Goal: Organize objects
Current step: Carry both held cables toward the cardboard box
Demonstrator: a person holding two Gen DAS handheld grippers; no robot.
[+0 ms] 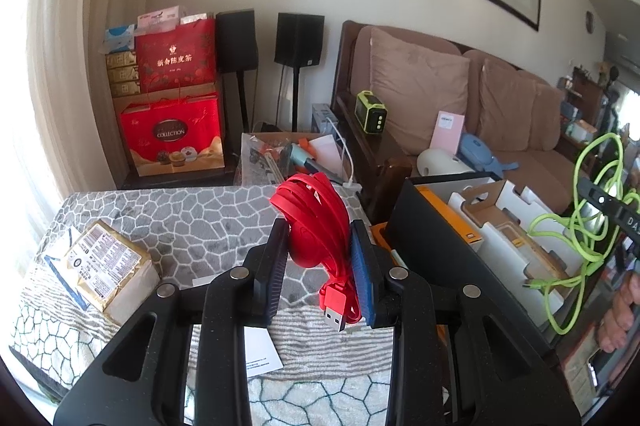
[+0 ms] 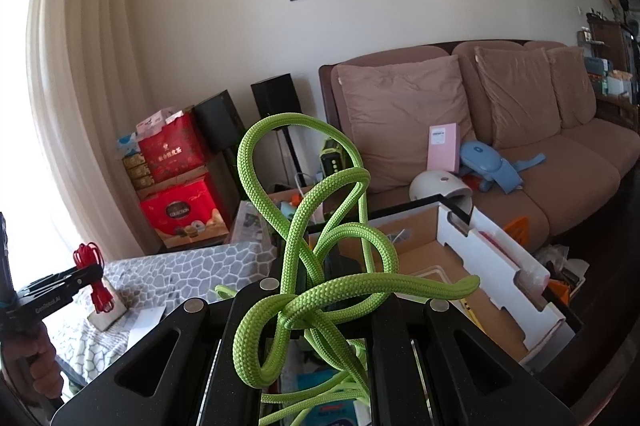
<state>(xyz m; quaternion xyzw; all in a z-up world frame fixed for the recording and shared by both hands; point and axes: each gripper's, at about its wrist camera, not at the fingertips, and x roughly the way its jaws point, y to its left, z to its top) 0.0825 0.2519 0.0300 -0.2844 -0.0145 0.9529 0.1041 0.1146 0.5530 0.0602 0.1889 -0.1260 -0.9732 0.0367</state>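
In the left wrist view my left gripper is shut on a coiled red flat USB cable, whose plug hangs down between the pads, above the grey stone-patterned tablecloth. The right wrist view shows that same gripper at the far left, with the red cable in it. My right gripper is shut on a tangled green braided cable that loops up over the fingers and hides their tips. From the left wrist view the right gripper hangs that green cable over an open black box.
The box holds white and brown cardboard inserts. On the cloth lie a tape-wrapped parcel and a white card. Behind stand a cluttered carton, red gift bags, two speakers and a brown sofa.
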